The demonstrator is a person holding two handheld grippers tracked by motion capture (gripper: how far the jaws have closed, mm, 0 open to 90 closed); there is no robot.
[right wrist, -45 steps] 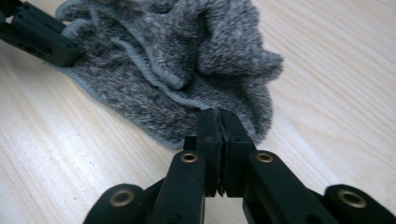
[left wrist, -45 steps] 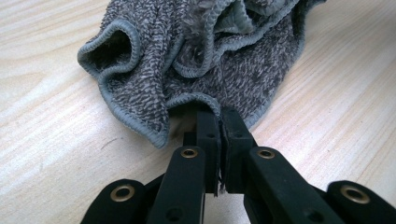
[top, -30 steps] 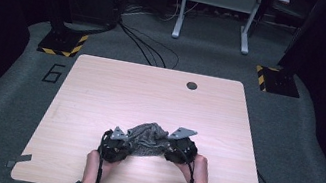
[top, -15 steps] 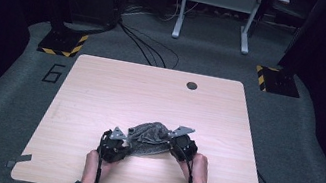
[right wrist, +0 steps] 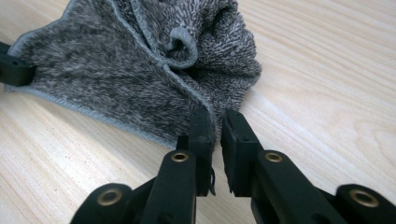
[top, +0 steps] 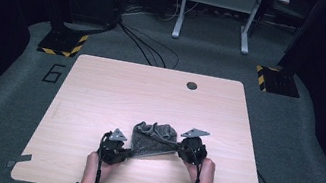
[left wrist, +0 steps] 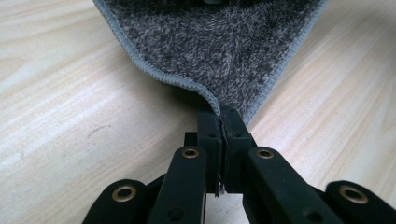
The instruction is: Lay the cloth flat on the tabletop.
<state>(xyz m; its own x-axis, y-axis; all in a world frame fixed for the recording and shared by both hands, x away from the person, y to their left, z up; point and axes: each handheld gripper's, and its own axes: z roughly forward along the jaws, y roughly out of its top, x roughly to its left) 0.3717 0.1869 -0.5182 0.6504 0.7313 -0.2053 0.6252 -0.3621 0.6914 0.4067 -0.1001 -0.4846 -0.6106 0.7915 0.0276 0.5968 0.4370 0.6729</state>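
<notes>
Left tool [top: 124,151] is seen clamped on a corner of the grey cloth [top: 154,140], its jaws pressed together with the hemmed edge pinched between them, as shown in the left gripper view [left wrist: 219,122]. At the right tool [top: 180,149] the jaws have just been closing, then parting slightly; in the right gripper view [right wrist: 215,128] a narrow gap is left between them, the cloth's hem lying against the inner face of one jaw, so no firm grip can be confirmed. The cloth [right wrist: 140,70] is spread between both tools near the person's edge of the surface [top: 101,85], bunched into folds at its far side and drawn to a point toward each tool. Bare wood is left open on all sides, with most room toward the far edge, where a small round hole [top: 191,85] is set. Compared with a second ago, the right tool is found closer in against the cloth, and the cloth is seen more gathered, while the left tool has been kept where it was.
</notes>
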